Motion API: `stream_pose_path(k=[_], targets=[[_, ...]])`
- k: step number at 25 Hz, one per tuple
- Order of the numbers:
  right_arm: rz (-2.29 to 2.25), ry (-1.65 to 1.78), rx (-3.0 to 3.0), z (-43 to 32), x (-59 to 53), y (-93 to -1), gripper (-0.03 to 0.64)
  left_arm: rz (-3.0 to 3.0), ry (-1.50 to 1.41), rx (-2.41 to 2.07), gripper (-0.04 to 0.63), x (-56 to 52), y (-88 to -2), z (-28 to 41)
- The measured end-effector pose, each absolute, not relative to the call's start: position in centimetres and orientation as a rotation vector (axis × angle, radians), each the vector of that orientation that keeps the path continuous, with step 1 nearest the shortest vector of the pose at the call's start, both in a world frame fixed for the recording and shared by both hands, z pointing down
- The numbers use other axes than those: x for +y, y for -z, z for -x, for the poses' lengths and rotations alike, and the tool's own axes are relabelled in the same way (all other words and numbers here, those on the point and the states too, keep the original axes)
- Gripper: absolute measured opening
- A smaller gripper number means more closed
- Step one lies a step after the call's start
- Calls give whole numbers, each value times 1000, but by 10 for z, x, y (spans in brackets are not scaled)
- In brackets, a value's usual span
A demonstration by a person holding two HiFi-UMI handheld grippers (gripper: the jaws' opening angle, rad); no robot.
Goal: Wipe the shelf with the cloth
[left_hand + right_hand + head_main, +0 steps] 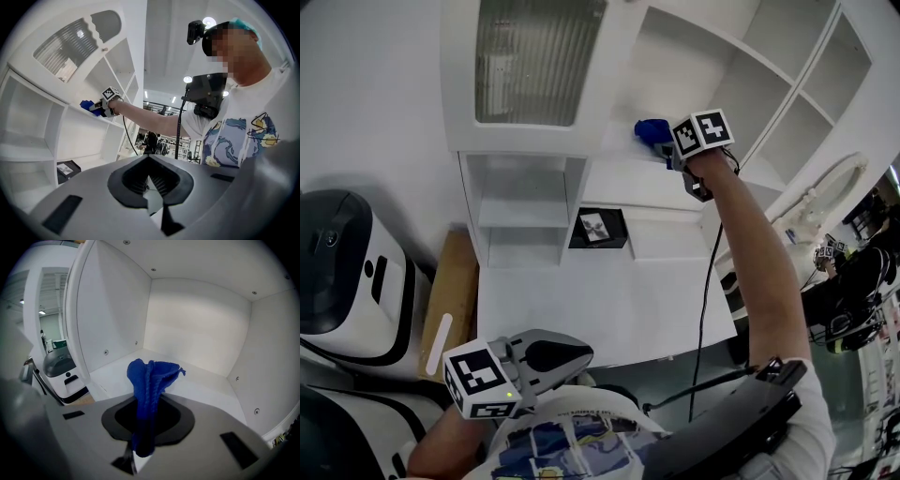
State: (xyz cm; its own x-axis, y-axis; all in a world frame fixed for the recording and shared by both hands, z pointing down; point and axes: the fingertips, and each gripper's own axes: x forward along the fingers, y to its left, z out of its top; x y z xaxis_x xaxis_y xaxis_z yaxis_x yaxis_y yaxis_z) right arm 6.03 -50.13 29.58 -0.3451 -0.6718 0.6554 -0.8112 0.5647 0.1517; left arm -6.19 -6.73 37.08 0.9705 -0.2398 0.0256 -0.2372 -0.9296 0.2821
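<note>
A blue cloth [649,130] is bunched in my right gripper [664,142], which is shut on it and reaches into an upper compartment of the white shelf unit [623,180]. In the right gripper view the cloth [150,378] stands up out of the jaws, its top just above the compartment's white floor [201,380]; I cannot tell if it touches. My left gripper [577,354] hangs low near my body, away from the shelf, its jaws shut with nothing between them [150,174]. From there, the cloth [88,105] shows at the shelf edge.
A black box with a picture [598,228] sits in a lower cubby. A ribbed glass door [530,56] is above left. A white and black machine [347,272] and a wooden board [450,300] stand at the left. A cable [705,291] hangs from my right arm.
</note>
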Motion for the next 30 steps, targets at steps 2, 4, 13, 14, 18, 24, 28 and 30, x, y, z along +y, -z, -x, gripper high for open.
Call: stream_pose_path(k=[2,4,13,14,18,24,28,30], targets=[[-1164,-252,-2131,-47,-497,-296,69,-2835,16,-354,3,-64,-371,64],[-1149,-246,-2149,-35,-493,-295,69,-2836,22,-361,3,-62,-369,65],[-1115,-262,-2246,5,-481,-293,69,-2819,36,-397,3,-54,-370,70],[-1110,-262,-2259,10,-480,-292,69,-2817,37,-401,3,-53,-370,71],[-1099,-262,-2312,28,-473,-291,69,-2808,40,-413,2,-50,-372,72],[-1137,-333,-2412,42,-468,-289,69,-2802,43,-428,3,-45,-375,74],[-1132,-487,-2542,52,-461,-286,69,-2804,43,-428,3,-42,-375,73],[-1120,-550,-2599,58,-458,-285,69,-2806,41,-432,3,-40,-375,73]])
